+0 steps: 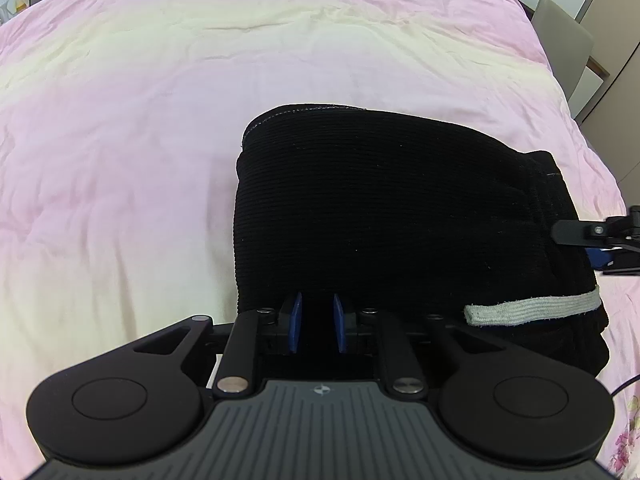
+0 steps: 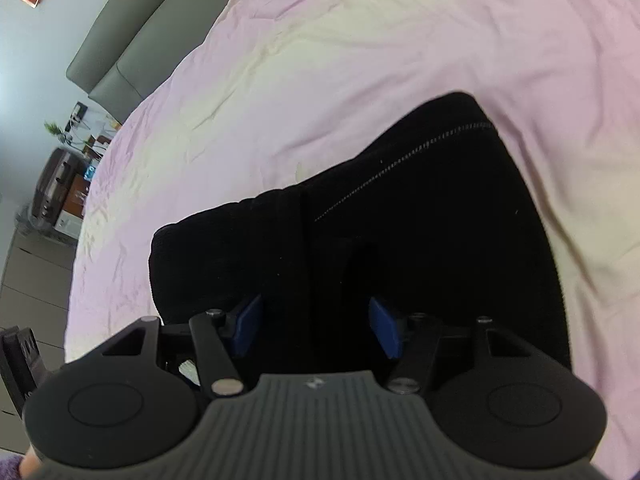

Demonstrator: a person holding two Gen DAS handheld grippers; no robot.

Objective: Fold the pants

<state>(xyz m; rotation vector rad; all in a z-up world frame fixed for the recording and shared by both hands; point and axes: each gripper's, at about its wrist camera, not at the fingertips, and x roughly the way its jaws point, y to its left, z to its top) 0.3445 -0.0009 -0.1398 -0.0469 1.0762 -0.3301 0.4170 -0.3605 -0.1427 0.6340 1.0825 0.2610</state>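
Black ribbed pants lie folded in a compact stack on the pink bedspread, with a grey drawstring hanging at the near right. My left gripper sits at the near edge of the stack, its blue pads a small gap apart with dark cloth between them. My right gripper is open wide over the pants, which show a dotted seam line. The right gripper also shows at the right edge of the left wrist view, beside the pants.
The pink bedspread spreads wide to the left and far side. A grey headboard and a cluttered bedside table stand at left in the right wrist view. A grey chair and cabinets stand beyond the bed's right edge.
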